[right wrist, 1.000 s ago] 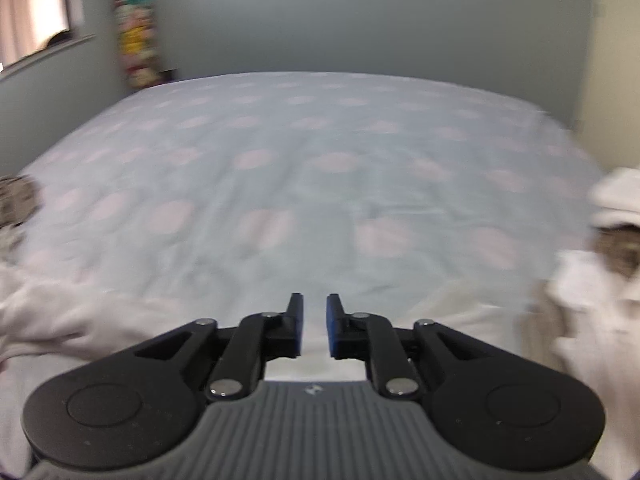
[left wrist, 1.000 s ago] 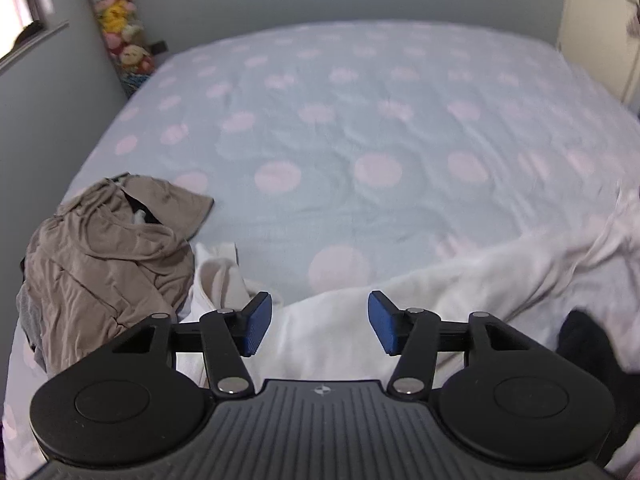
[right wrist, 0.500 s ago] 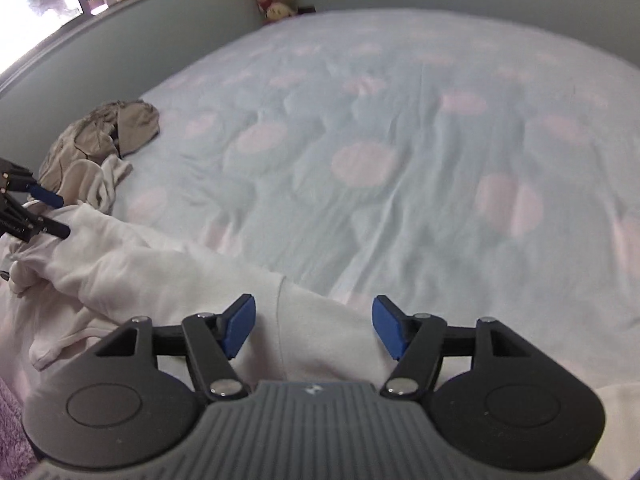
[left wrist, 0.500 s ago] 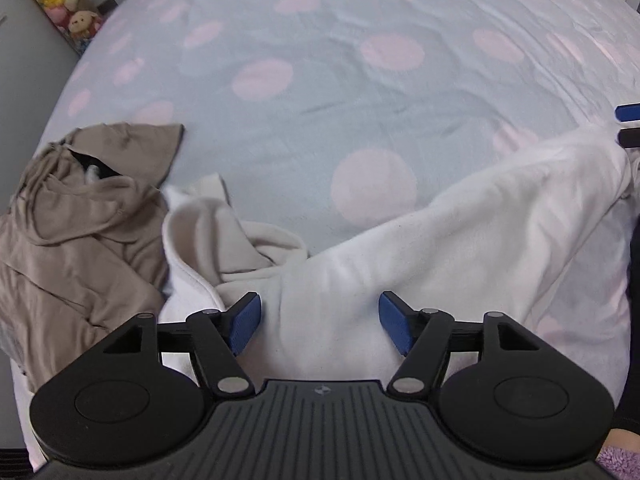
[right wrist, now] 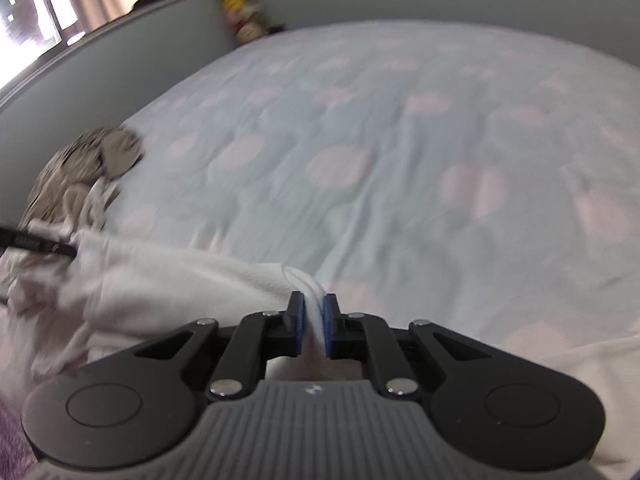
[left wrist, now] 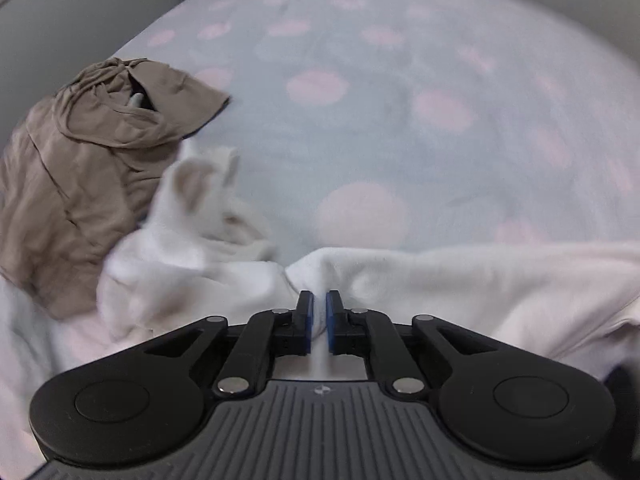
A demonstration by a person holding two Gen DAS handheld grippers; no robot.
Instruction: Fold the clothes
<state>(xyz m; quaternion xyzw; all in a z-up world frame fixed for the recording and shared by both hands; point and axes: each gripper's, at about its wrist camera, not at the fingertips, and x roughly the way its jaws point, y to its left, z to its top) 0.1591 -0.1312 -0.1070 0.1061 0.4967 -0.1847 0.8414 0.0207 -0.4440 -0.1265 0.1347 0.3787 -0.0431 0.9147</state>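
A white garment [left wrist: 460, 280] lies crumpled along the near edge of the bed. My left gripper [left wrist: 318, 312] is shut on a fold of it near its left part. In the right wrist view the same white garment [right wrist: 168, 276] stretches to the left, and my right gripper [right wrist: 313, 314] is shut on a bunched edge of it. The left gripper's fingers [right wrist: 36, 244] show at the far left of that view, on the cloth.
A crumpled tan garment [left wrist: 80, 168] lies at the bed's left edge, touching the white one; it also shows in the right wrist view [right wrist: 80, 164]. The pale blue sheet with pink dots [left wrist: 400, 120] spreads beyond. Grey walls, a window [right wrist: 60, 12] and stuffed toys [right wrist: 240, 4] stand behind.
Both grippers were open half a second ago and have closed on the white garment. Both views have shifted and are blurred with motion.
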